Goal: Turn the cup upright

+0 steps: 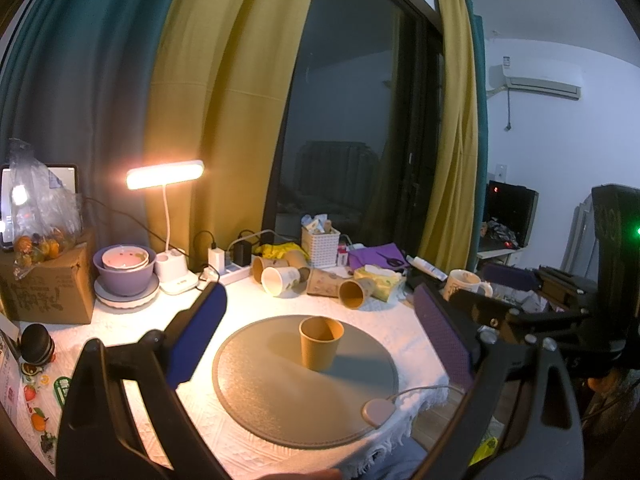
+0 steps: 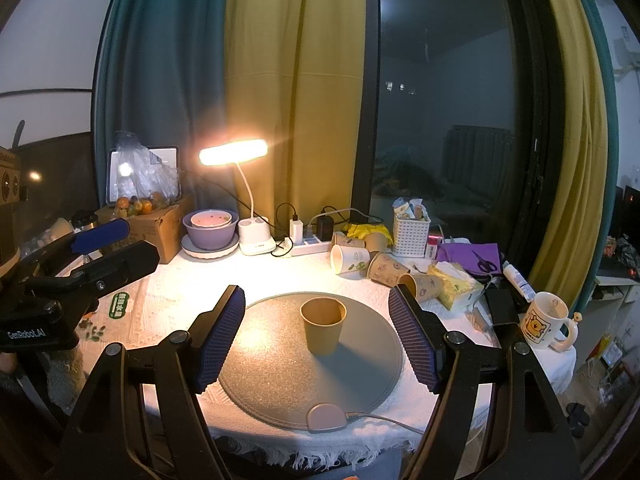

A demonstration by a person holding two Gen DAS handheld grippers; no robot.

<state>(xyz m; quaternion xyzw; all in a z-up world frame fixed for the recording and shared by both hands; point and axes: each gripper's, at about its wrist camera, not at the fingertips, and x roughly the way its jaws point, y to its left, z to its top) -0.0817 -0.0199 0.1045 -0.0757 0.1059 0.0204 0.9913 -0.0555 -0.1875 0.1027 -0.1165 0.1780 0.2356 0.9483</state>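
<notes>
A brown paper cup (image 1: pixel 320 343) stands upright, mouth up, on the round grey mat (image 1: pixel 260 380); it also shows in the right wrist view (image 2: pixel 323 325) on the mat (image 2: pixel 272 376). My left gripper (image 1: pixel 320 334) is open and empty, its blue pads wide apart on either side of the cup and nearer the camera. My right gripper (image 2: pixel 318 332) is open and empty too, its pads flanking the cup without touching it. The left gripper's body shows at the left of the right wrist view (image 2: pixel 80 264).
Several paper cups (image 2: pixel 360 260) lie on their sides behind the mat. A lit desk lamp (image 2: pixel 234 152), purple bowls (image 2: pixel 210 230), a power strip (image 2: pixel 308 244), a white basket (image 2: pixel 411 232), a tissue pack (image 2: pixel 456 280), a mug (image 2: pixel 546 322) and a cardboard box (image 2: pixel 160 228) crowd the table. A small pink puck with a cable (image 2: pixel 326 417) lies at the mat's near edge.
</notes>
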